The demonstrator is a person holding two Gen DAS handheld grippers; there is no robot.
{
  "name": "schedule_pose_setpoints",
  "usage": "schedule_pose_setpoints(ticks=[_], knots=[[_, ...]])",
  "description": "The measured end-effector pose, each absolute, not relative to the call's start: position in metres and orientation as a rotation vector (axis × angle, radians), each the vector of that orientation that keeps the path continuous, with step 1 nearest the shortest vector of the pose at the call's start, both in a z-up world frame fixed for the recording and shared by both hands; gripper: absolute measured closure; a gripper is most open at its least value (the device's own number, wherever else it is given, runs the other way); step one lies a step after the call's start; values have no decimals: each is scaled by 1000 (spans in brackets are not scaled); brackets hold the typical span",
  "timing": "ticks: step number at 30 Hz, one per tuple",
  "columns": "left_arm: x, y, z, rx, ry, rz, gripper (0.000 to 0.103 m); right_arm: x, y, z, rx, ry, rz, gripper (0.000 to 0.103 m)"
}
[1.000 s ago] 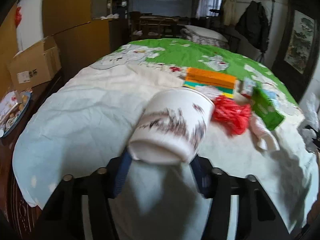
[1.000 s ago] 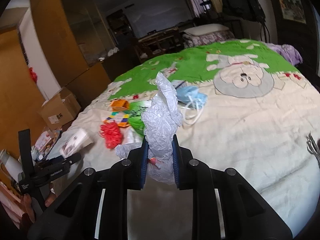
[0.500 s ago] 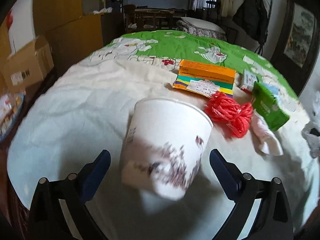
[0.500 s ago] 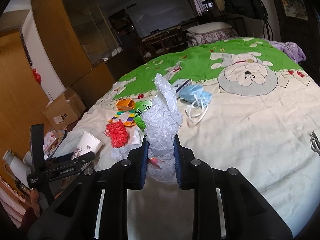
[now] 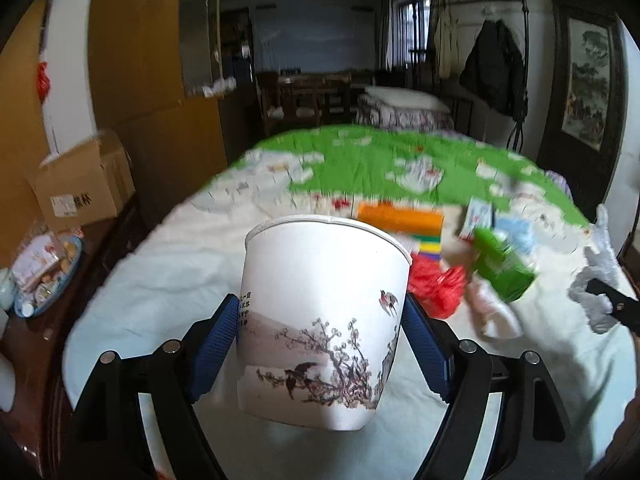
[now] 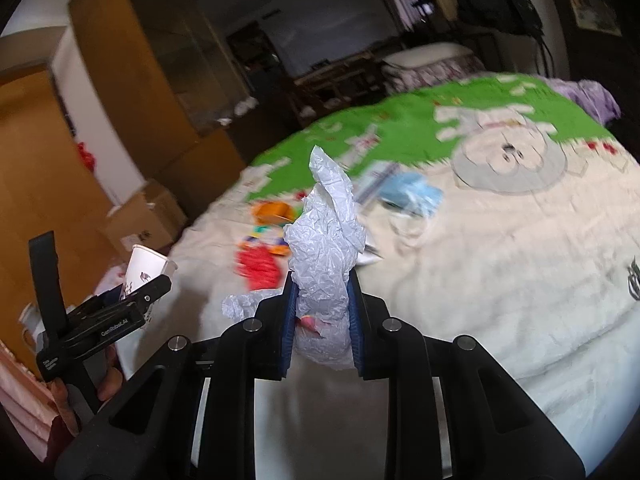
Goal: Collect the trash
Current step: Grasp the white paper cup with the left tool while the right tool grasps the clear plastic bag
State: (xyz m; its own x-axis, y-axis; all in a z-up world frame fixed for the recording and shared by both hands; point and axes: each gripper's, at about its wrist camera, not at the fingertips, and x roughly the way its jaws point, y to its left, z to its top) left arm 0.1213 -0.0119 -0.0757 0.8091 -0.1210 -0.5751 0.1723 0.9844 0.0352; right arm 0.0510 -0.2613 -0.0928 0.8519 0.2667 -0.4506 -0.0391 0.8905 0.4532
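My left gripper is shut on a white paper cup printed with birds and blossom branches, held upright above the bed. The cup and left gripper also show in the right wrist view at the left. My right gripper is shut on a crumpled white tissue that sticks up between its fingers; it shows in the left wrist view at the right. On the bed lie a red plastic bundle, a green packet, an orange box and a blue face mask.
The bed has a cream and green cartoon quilt. A cardboard box and a tray of snacks stand on a dark side table at the left. A wooden wardrobe stands behind. A chair and coat rack are at the far end.
The left gripper let the tilted cup go, then closed on it again; it now stands upright and is raised. The right gripper holds the tissue as before, shifted slightly.
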Motion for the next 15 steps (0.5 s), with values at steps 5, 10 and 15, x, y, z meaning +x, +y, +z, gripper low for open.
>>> schedule_pose_setpoints(ticks=[5,10,15], knots=[[71,-1,-33,87,500,-144,23,24,-237,-59,415,439,240,77],[12,15,2,106,387,-112,23,-4,-215,-28,397,371,316,77],[-41,32,24,125,302,-65,23,-39,-190,2,367,306,395,77]])
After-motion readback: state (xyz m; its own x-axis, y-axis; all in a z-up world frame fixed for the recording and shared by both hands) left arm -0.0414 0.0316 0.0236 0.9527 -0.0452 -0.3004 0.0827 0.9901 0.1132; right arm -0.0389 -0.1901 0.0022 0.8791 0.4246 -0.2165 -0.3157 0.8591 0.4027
